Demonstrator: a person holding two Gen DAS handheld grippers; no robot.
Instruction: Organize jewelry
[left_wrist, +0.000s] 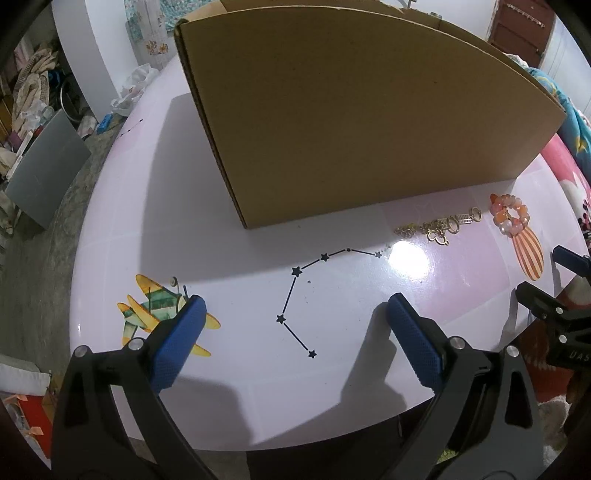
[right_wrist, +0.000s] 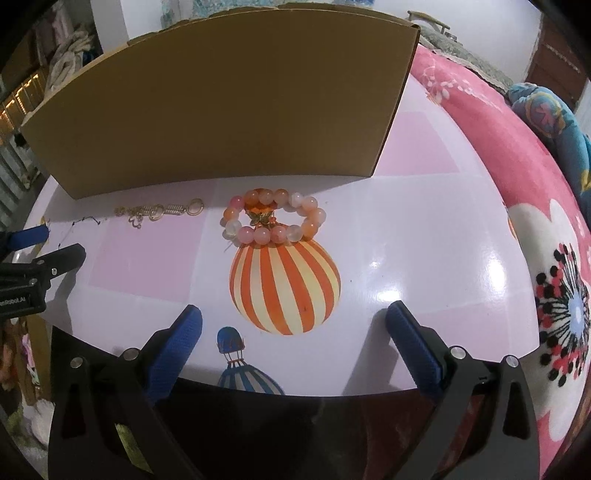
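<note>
Bracelet (right_wrist: 273, 218): beaded, orange-pink, on table (right_wrist: 424, 229), at 12 o'clock of printed balloon (right_wrist: 284, 288), touching its top. Chain (right_wrist: 159, 212): gold, at 9 o'clock of bracelet, apart. Box (right_wrist: 221, 103): cardboard, at 12 o'clock behind both. Right claw (right_wrist: 293, 317): spread, empty. Left claw (left_wrist: 295, 314): spread, empty, over star print (left_wrist: 295, 271).
</note>
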